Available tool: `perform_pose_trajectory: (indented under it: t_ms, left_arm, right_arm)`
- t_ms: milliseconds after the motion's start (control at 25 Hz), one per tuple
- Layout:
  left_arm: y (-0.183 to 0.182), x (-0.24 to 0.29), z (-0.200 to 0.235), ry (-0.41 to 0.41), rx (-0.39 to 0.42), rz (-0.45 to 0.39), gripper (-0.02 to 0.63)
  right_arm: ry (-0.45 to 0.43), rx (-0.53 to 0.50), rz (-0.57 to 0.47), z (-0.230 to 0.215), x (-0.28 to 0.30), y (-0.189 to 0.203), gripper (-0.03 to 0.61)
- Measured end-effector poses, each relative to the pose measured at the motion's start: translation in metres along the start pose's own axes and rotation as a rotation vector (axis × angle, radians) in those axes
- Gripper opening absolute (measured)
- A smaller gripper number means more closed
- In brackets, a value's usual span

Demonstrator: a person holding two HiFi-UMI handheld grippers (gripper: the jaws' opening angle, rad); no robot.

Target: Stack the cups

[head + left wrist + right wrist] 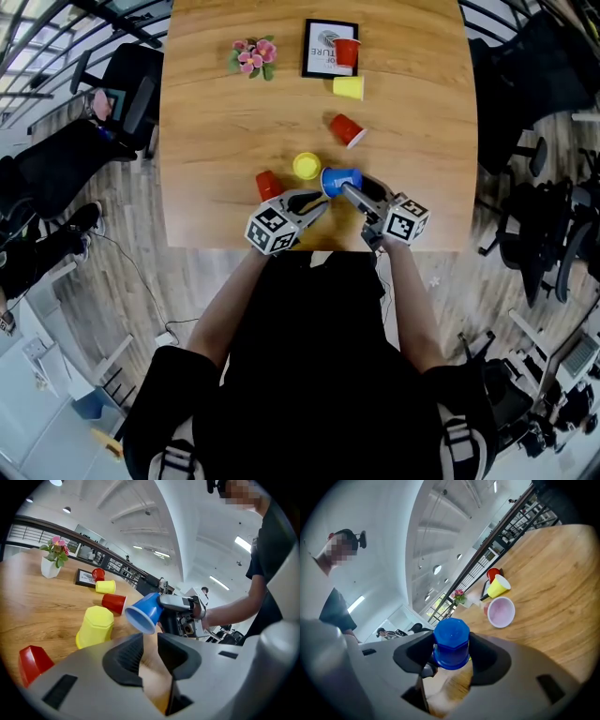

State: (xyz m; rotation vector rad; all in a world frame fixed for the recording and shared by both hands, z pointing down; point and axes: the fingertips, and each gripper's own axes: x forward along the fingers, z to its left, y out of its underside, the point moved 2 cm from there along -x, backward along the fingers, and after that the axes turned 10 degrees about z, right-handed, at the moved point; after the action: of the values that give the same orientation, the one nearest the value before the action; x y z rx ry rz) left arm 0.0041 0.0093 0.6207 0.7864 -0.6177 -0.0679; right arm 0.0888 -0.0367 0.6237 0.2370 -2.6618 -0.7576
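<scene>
My right gripper is shut on a blue cup, held sideways above the table's near edge. In the right gripper view the blue cup shows its base between the two pads. In the left gripper view the blue cup turns its open mouth toward me, just beyond my left gripper. That left gripper has a narrow gap between its pads and nothing in it. A yellow cup stands upside down beside the blue one, and a red cup stands upside down to its left.
Farther back a red cup and a yellow cup lie on their sides. Another red cup stands on a framed picture. A small flower pot sits at the back left. Chairs surround the wooden table.
</scene>
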Motion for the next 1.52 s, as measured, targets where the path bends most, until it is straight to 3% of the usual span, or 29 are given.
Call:
perform_pose_trajectory:
  t_ms: [160, 400, 560, 680, 960, 1240, 1520]
  left_arm:
    - [0.001, -0.005, 0.007, -0.007, 0.013, 0.006, 0.087]
    - [-0.01, -0.02, 0.009, -0.013, 0.02, -0.035, 0.087]
    - [-0.009, -0.029, 0.012, -0.015, 0.017, -0.045, 0.087]
    - [-0.004, -0.033, 0.013, -0.021, 0.019, -0.033, 0.087]
    - [-0.006, -0.045, 0.02, -0.038, -0.006, -0.055, 0.087]
    - [-0.009, -0.048, 0.023, -0.042, 0.005, -0.058, 0.087]
    - [-0.008, -0.046, 0.018, -0.029, 0.013, -0.048, 0.087]
  right_arm:
    - [0.106, -0.062, 0.004, -0.005, 0.001, -0.006, 0.245]
    - [0.382, -0.261, 0.072, -0.02, 0.007, -0.01, 0.246]
    - [0.506, -0.409, 0.169, -0.022, 0.022, -0.007, 0.247]
    - [0.536, -0.483, 0.226, -0.023, 0.032, 0.0, 0.247]
    - [0.568, -0.476, 0.232, -0.031, 0.04, 0.002, 0.247]
    - [0.622, -0.602, 0.29, -0.028, 0.049, 0.007, 0.247]
    - [0.633, -0.615, 0.296, -0.025, 0.056, 0.008, 0.255]
